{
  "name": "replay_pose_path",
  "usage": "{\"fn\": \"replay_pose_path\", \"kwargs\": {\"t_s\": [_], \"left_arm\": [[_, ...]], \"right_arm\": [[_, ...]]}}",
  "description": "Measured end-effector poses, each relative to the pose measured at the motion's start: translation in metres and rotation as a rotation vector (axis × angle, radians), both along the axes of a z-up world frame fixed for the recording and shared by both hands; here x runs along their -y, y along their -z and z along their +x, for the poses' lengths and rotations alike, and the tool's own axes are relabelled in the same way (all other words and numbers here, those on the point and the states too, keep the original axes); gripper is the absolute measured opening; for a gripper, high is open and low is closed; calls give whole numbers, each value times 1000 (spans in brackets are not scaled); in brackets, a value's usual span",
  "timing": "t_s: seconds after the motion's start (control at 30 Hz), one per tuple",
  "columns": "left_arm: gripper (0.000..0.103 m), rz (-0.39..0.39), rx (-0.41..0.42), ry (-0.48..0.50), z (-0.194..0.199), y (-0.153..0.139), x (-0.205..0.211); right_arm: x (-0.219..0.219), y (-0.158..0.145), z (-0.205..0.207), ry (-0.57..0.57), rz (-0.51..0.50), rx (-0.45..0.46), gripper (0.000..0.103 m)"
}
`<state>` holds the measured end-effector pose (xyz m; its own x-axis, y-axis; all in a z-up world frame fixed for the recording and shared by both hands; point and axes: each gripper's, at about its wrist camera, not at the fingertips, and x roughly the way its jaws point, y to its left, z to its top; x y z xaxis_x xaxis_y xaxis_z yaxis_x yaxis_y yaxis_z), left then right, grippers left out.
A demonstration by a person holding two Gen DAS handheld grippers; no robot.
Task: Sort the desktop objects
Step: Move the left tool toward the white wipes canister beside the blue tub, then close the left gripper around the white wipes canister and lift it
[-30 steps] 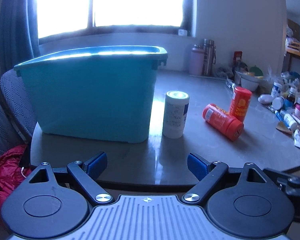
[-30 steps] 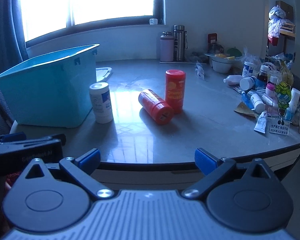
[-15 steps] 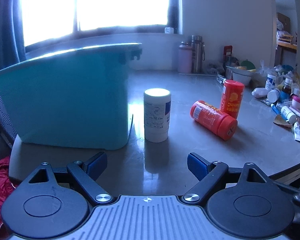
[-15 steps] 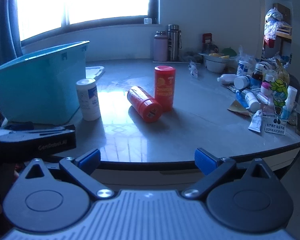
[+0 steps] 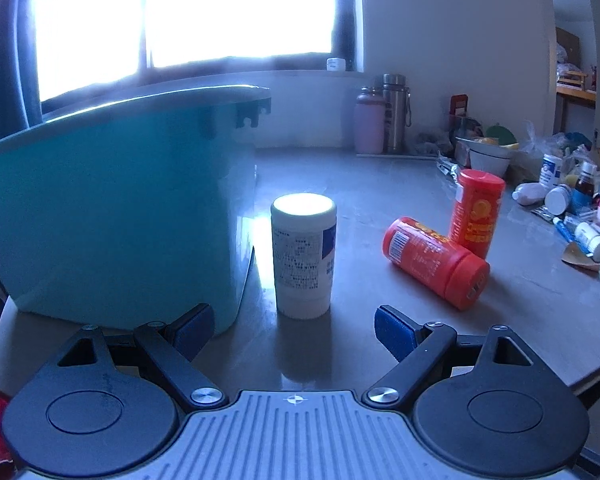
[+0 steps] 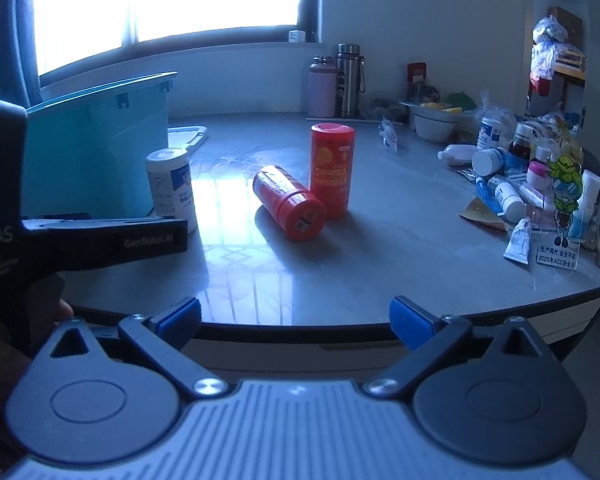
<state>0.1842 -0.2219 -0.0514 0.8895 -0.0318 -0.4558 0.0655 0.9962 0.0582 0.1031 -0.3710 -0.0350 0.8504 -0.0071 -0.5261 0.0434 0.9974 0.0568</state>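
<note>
A white bottle [image 5: 303, 255] stands upright on the grey table, right beside a teal bin [image 5: 112, 208]. My left gripper [image 5: 294, 330] is open and empty, just short of the white bottle, which lines up between its fingers. One orange canister [image 5: 436, 262] lies on its side and another [image 5: 477, 210] stands upright behind it. My right gripper [image 6: 295, 320] is open and empty at the table's front edge. In the right wrist view I see the white bottle [image 6: 171, 184], the lying canister [image 6: 289, 201], the standing canister [image 6: 332, 168] and the bin [image 6: 96, 148].
The left gripper's body [image 6: 100, 236] crosses the left of the right wrist view. Several small bottles and tubes [image 6: 516, 184] crowd the table's right side. Two flasks [image 6: 336, 80] and a bowl [image 6: 434, 122] stand at the back. A white lid [image 6: 186, 136] lies behind the bin.
My left gripper has moved forward and right, bringing the white bottle closer and centred between its fingers. My right gripper has moved forward toward the table edge. Both stay open.
</note>
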Motion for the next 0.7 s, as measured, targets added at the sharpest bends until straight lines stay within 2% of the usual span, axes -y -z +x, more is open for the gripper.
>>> {"fn": "replay_pose_path", "kwargs": {"t_s": [0.7], "left_arm": [[89,4,3,-10,68,4,21]], "right_arm": [[14,8,26,16,-25,0,103]]}}
